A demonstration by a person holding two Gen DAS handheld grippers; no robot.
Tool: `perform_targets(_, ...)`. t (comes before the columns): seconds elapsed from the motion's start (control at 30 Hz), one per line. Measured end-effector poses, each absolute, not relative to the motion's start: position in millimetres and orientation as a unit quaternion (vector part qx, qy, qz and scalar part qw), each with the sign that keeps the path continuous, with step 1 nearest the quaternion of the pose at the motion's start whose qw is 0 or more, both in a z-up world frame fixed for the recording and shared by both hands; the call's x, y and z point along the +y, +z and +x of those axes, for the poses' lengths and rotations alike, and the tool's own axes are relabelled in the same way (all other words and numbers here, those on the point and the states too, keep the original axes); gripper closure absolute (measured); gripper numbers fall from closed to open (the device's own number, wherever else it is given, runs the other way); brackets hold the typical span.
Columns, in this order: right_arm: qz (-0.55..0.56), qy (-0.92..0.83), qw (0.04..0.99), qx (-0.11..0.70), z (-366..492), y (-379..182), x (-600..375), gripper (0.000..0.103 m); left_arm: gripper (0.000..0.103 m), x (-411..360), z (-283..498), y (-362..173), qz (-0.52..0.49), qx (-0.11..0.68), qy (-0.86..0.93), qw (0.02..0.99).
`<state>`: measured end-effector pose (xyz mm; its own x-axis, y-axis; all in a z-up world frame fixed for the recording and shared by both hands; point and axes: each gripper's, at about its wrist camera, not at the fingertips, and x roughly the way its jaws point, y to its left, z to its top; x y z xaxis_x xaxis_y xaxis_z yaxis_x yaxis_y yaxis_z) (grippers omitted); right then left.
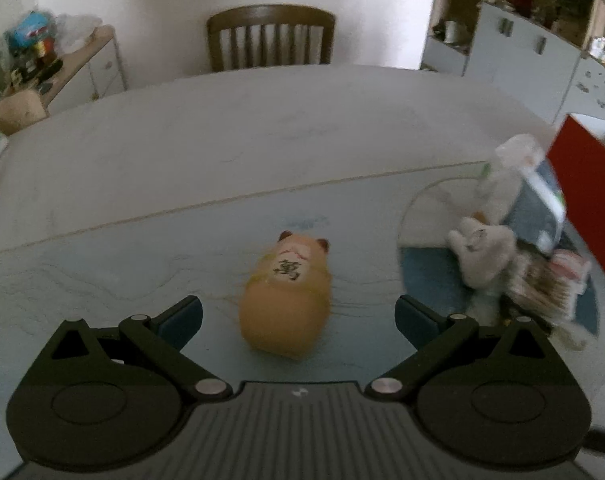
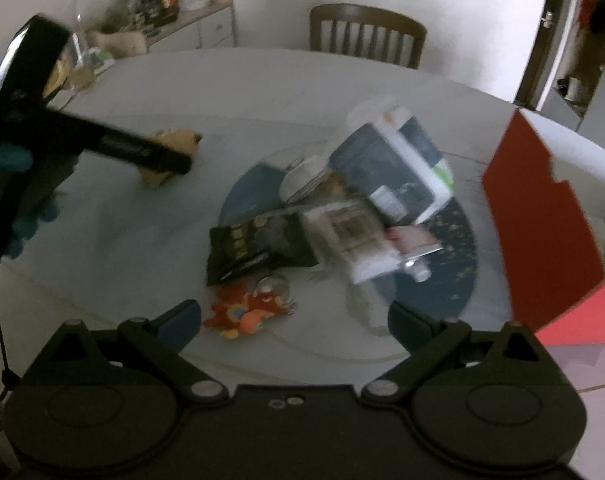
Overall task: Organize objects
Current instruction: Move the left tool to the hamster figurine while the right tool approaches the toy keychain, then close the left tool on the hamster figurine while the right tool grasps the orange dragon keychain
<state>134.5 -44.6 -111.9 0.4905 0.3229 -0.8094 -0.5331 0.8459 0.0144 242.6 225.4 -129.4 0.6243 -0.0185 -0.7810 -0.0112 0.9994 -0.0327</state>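
An orange hamster figurine [image 1: 288, 300] with a black character on its back lies on the table, between the wide-open fingers of my left gripper [image 1: 298, 320]. It also shows in the right wrist view [image 2: 174, 148], partly hidden behind the left gripper's body [image 2: 82, 136]. My right gripper [image 2: 294, 322] is open and empty above a small orange dragon toy [image 2: 246, 310]. A pile lies on a round blue mat [image 2: 454, 280]: a black packet [image 2: 258, 246], a white and blue pouch [image 2: 398, 168], a printed box [image 2: 354, 236]. A red box [image 2: 542, 224] stands at the right.
A white plush toy [image 1: 482, 252] lies on the mat by the pile. A wooden chair [image 1: 270, 36] stands at the table's far side. A cluttered sideboard [image 1: 42, 68] is at the left. Shelves [image 1: 542, 20] are at the back right.
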Motion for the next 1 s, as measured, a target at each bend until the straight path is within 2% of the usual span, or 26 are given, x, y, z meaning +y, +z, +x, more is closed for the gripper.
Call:
perform_targets(0.3,-0.15,0.27,0.839,0.448,135.0,-137.4,-19.5,0.006,0.0,227.2,251.0,-143.9,-0.004,0.441,0.0,0.898)
perform_targets(0.7,-0.128,0.268,0.834,0.464,144.4,-150.3,-14.1,0.015,0.0,227.1,260.6,-158.2,0.005,0.447,-0.003,0.894)
perform_targets(0.9,-0.138,0.279,0.835,0.453,139.9,-147.7,-10.4,0.027,0.001,229.0,260.5,-161.3,0.005,0.443,-0.002,0.896)
perform_targets(1.0,-0.137,0.279,0.837,0.451,138.1,-145.8,-11.8,0.034,0.004,228.5,259.7,-161.4,0.006,0.441,-0.001,0.897)
